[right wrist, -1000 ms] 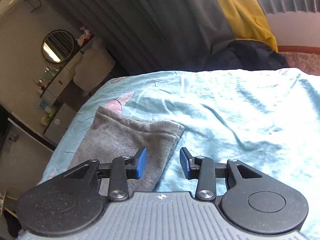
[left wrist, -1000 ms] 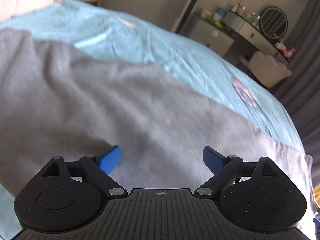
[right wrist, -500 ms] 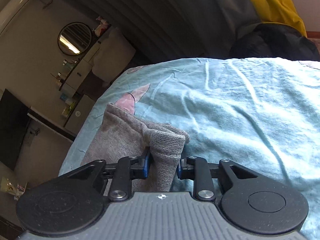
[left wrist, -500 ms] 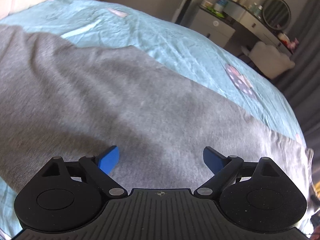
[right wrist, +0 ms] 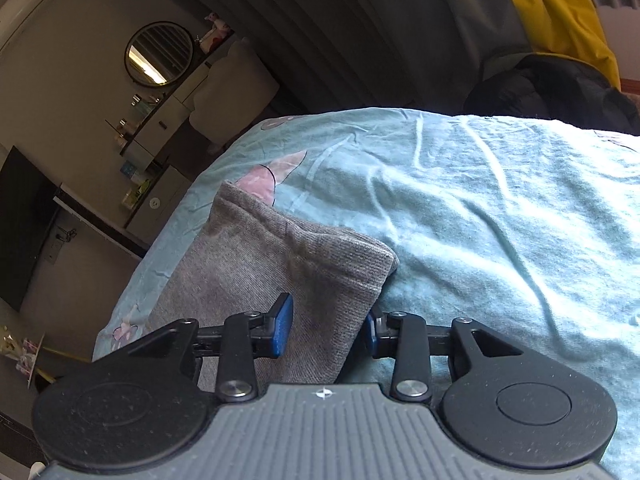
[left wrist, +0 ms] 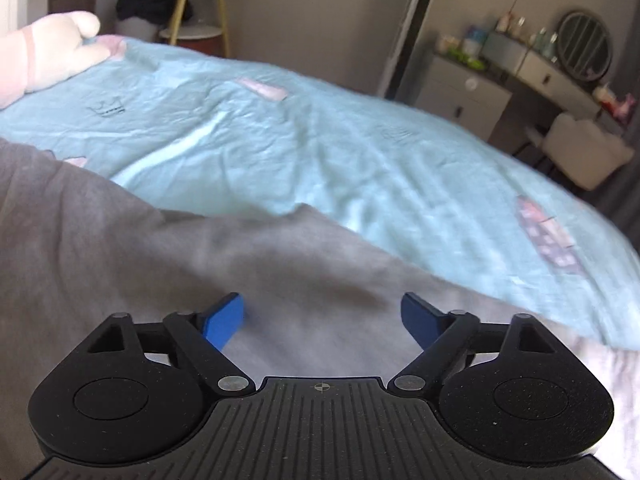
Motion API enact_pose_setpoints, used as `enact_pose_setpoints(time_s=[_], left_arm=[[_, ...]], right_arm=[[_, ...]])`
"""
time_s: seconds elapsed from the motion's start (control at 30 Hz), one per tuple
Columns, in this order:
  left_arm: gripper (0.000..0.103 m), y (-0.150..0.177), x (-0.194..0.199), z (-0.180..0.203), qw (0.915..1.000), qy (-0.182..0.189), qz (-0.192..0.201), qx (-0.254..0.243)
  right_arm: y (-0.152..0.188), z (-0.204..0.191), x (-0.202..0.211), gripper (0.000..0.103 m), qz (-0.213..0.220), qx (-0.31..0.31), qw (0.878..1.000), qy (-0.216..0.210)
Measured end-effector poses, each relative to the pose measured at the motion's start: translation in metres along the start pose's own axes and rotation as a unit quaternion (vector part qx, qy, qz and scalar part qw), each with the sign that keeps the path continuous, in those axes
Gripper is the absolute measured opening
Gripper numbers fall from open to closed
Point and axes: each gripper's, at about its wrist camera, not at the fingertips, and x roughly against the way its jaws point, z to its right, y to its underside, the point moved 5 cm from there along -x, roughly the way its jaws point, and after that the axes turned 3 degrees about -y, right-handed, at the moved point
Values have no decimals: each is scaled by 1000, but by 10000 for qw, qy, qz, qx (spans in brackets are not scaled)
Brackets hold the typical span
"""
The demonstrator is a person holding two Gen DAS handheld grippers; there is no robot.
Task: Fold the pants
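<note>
Grey pants [left wrist: 120,248] lie spread on a light blue bedsheet [left wrist: 320,152]. My left gripper [left wrist: 322,318] is open, its blue fingertips [left wrist: 224,320] wide apart just above the grey cloth, holding nothing. In the right wrist view, the ribbed cuff end of a grey pant leg [right wrist: 304,264] is raised off the bed. My right gripper [right wrist: 327,326] is shut on that cuff, with the cloth pinched between the blue pads [right wrist: 282,322].
A pink plush toy [left wrist: 44,56] lies at the bed's far left. A dresser with a round mirror [left wrist: 584,44] and a white chair [left wrist: 580,152] stand beyond the bed. Grey and yellow curtains [right wrist: 552,12] and dark bedding [right wrist: 552,88] lie past the bed's far edge.
My right gripper closed on the pant-leg cuff and lifted it off the sheet. My left gripper stayed open and tilted up, so more bed and room show.
</note>
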Motion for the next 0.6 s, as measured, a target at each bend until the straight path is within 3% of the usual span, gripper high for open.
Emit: enact_pose_setpoints(time_s=[0.2,0.3,0.5,0.6], left_arm=[[92,-19,-35,-2,9941,-644,326,-813],[96,-24,-43,1,9933,-808,284,-772],[92,-10,-3,7,9961,-402,33,-779],[92,7,18,15,9942,-95,-187,-1055]], right_arm=[[2,-6,-7,37,142,-52,9997,197],[-1,-6,-10,41,151,-212,9995,172],[-4,-3,-14,41,226,-359,9991,89],[-4,-5,-16,38,268,-327,9991,77]])
